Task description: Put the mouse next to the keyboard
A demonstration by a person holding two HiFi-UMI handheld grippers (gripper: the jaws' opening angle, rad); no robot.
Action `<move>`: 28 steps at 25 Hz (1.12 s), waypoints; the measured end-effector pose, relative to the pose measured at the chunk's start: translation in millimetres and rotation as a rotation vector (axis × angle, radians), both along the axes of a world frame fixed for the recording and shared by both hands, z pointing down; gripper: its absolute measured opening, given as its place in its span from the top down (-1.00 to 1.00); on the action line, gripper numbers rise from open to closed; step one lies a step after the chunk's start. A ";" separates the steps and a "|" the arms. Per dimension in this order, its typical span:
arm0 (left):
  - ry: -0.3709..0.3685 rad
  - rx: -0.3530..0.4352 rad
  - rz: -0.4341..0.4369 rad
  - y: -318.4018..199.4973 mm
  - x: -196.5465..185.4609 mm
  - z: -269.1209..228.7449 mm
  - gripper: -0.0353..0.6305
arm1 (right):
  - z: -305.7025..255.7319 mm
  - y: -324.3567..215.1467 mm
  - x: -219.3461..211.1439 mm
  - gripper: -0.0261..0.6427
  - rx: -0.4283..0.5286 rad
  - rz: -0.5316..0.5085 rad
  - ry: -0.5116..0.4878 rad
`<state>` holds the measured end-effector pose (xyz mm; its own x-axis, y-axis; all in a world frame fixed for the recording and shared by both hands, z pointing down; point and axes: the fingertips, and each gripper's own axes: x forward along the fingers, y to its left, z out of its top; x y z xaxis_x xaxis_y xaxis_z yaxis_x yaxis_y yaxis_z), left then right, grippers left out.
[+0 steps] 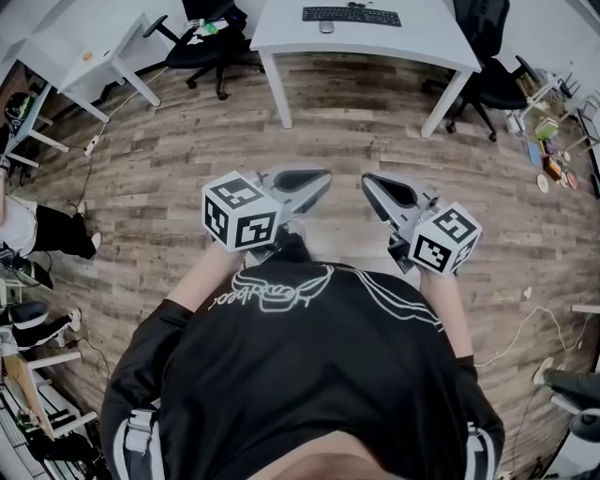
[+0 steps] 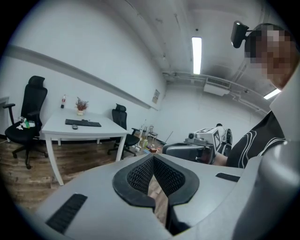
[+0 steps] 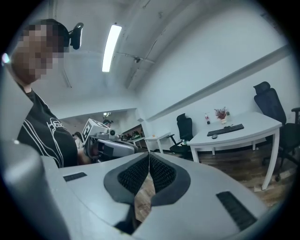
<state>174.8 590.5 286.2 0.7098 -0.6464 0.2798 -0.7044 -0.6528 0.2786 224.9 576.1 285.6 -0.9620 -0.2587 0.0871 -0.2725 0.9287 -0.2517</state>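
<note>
Both grippers are held close to the person's chest, above the wooden floor (image 1: pixel 169 187), pointing toward the far worktop (image 1: pixel 281 33). The left gripper (image 1: pixel 323 176) tilts slightly downward and the right gripper (image 1: pixel 367 178) is level. Both sets of jaws are clenched with nothing between them. The mouse (image 1: pixel 325 26) lies on the worktop, just on the near side of the keyboard (image 1: pixel 352 15).
</note>
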 end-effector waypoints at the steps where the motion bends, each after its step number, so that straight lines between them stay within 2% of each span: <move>1: 0.001 -0.004 0.001 -4.7 -2.5 1.9 0.88 | 1.6 -4.8 -2.3 0.90 -0.004 0.001 0.000; 8: 0.029 -0.043 0.022 -59.6 -20.6 24.5 0.88 | 24.2 -55.4 -23.5 0.90 -0.036 0.012 0.023; 13: 0.048 -0.084 0.042 -123.9 -58.3 41.0 0.88 | 32.1 -120.7 -62.0 0.90 -0.047 0.038 0.029; 19: 0.079 -0.122 0.051 -235.2 -132.7 44.9 0.88 | 40.5 -228.4 -127.3 0.90 -0.113 0.089 0.037; 24: 0.068 -0.149 0.038 -329.5 -217.1 55.6 0.88 | 49.6 -319.6 -209.5 0.89 -0.171 0.099 0.062; 28: 0.109 -0.182 0.031 -390.2 -281.7 57.8 0.88 | 48.9 -389.5 -269.8 0.90 -0.232 0.125 0.034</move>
